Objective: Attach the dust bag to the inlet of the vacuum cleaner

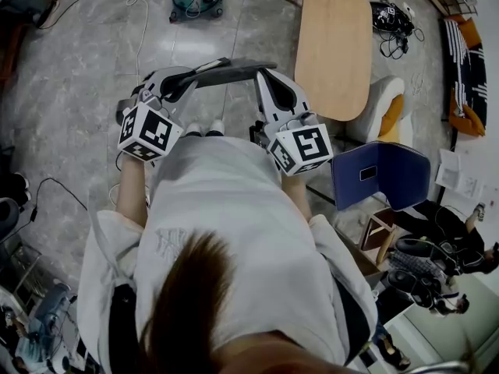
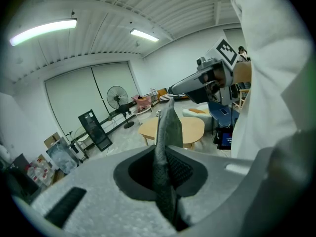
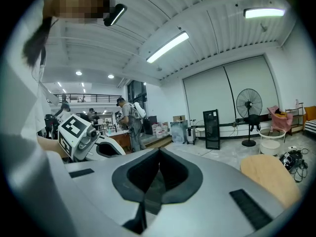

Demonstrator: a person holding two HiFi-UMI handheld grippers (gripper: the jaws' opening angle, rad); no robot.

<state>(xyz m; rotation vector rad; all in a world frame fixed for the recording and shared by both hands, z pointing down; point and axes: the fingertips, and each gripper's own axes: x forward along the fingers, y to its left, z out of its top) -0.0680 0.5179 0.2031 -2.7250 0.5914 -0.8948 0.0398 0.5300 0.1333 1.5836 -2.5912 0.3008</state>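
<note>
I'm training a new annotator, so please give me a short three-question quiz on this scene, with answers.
1. True or false: the left gripper is clamped on a dust bag.
2. Which furniture shows at the head view's upper right? A) a wooden table B) a bed C) a bookshelf
3. How do the right gripper's jaws stand?
Key: 1 false, it is shut and empty; 2 A; 3 closed together, nothing between them.

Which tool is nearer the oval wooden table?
Right. The right tool is beside the table, apart from its edge; the left tool is farther off, beyond it.
</note>
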